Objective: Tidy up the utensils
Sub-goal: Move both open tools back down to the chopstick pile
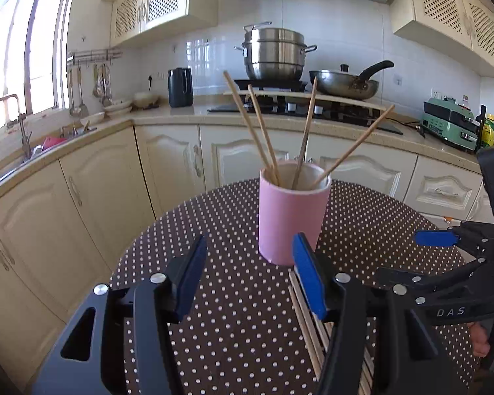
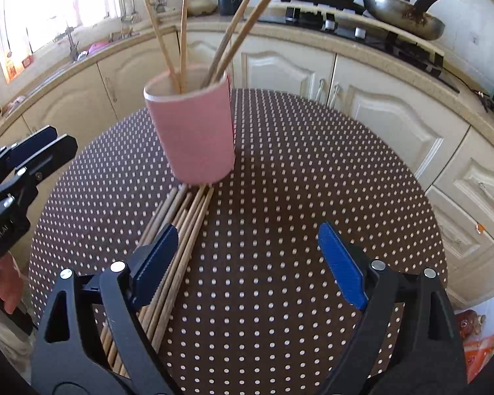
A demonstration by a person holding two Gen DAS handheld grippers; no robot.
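Four chopsticks [image 1: 270, 144] stand in the pink cup [image 1: 293, 217] at table [image 2: 296, 171] centre, a bundle [image 2: 181, 230] lies flat just near of it, and left gripper [image 1: 252, 283] and right gripper [image 2: 247, 263] are both released, empty; task appears partly done.

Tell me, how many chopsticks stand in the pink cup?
4: two lean left, one stands near the middle, one leans right in the cup. Shorter ones may be hidden inside.
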